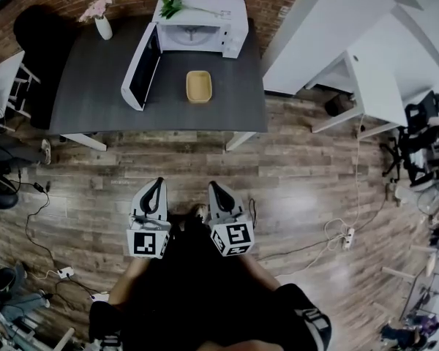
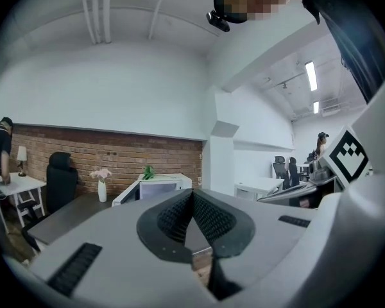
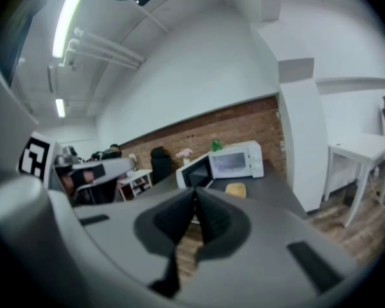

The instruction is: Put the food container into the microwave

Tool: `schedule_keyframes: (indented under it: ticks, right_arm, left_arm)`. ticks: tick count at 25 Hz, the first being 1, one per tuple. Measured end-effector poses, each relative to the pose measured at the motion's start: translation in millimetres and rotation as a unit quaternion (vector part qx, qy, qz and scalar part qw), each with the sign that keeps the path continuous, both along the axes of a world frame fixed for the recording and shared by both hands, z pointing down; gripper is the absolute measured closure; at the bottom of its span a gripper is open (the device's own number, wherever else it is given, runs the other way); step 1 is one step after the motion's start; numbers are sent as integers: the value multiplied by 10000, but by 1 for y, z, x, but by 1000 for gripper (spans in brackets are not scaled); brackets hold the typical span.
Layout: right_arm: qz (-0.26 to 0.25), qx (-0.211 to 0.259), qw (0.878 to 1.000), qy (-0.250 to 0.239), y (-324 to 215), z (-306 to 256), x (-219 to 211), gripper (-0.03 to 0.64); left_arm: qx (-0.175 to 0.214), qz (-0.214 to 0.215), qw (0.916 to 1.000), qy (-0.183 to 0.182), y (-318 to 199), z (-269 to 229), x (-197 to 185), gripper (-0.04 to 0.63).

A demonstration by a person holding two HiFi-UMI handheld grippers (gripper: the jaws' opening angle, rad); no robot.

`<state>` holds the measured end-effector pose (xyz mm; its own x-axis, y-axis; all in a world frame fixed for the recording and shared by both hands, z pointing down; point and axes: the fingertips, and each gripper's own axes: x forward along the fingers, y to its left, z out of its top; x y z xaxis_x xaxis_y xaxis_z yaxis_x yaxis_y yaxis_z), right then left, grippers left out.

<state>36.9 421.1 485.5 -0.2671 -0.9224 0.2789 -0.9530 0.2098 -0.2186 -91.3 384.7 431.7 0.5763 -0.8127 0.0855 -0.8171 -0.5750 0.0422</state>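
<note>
A yellow food container (image 1: 199,86) lies on the dark grey table (image 1: 95,86), just in front of the white microwave (image 1: 202,26), whose door (image 1: 141,67) hangs open to the left. In the right gripper view the container (image 3: 235,189) and the microwave (image 3: 234,160) are small and far off. In the left gripper view only the microwave (image 2: 155,186) shows. My left gripper (image 1: 155,189) and right gripper (image 1: 216,191) are held side by side over the wood floor, well short of the table. Both are shut with nothing between the jaws.
A white vase with pink flowers (image 1: 101,22) stands at the table's back left, and a green plant (image 1: 171,4) lies on top of the microwave. A black chair (image 1: 36,42) is at the table's left end. White desks (image 1: 366,86) stand to the right. Cables and a power strip (image 1: 346,238) lie on the floor.
</note>
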Motion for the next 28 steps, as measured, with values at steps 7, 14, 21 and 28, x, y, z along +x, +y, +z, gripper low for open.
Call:
schedule_keyframes:
  ticks: [7, 14, 21, 28]
  right_arm:
    - [-138, 35, 9999, -37, -16, 5, 20, 584]
    - [-111, -88, 9999, -34, -57, 15, 28, 584]
    - [71, -170, 9998, 83, -124, 18, 39, 584]
    - [333, -401, 9985, 174, -201, 23, 43, 584]
  left_arm:
    - [15, -43, 10000, -57, -1, 5, 25, 565]
    - [-108, 26, 9999, -45, -43, 14, 43, 563]
    - [-114, 183, 9998, 30, -119, 19, 54, 563]
    - [-292, 401, 9987, 122, -209, 20, 53, 564]
